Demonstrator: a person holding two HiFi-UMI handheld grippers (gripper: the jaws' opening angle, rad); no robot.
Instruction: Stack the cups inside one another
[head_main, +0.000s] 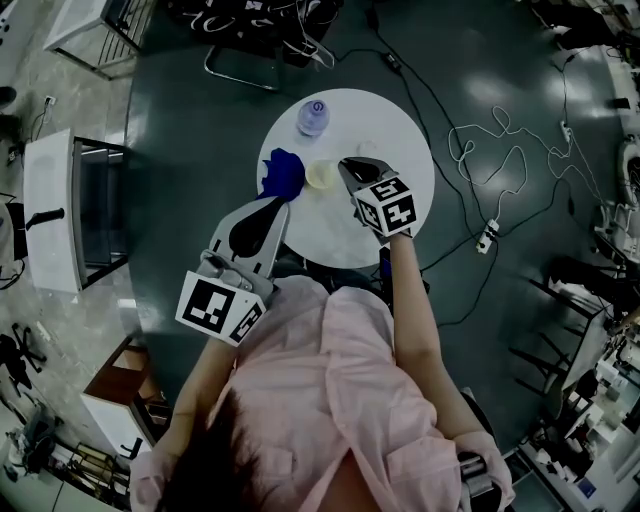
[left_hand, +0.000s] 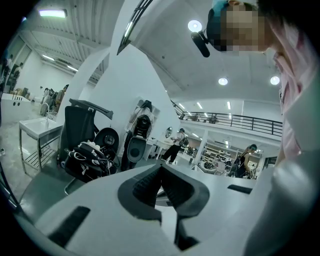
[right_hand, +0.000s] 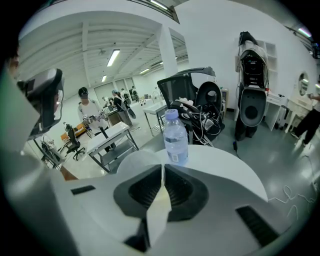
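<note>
a round white worktop (head_main: 400, 135) carries an upright water bottle (head_main: 313, 116) near its far edge and a blue cup (head_main: 284, 172) at its left edge.

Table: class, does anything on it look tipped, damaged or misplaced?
The blue cup looks crumpled and uneven, unlike the round pale cup that the right gripper pinches by its wall. The bottle stands upright; nothing spilled.

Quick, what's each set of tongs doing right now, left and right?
Left tongs: closed, nothing between them.
Right tongs: closed on the wall of the pale yellow cup.
</note>
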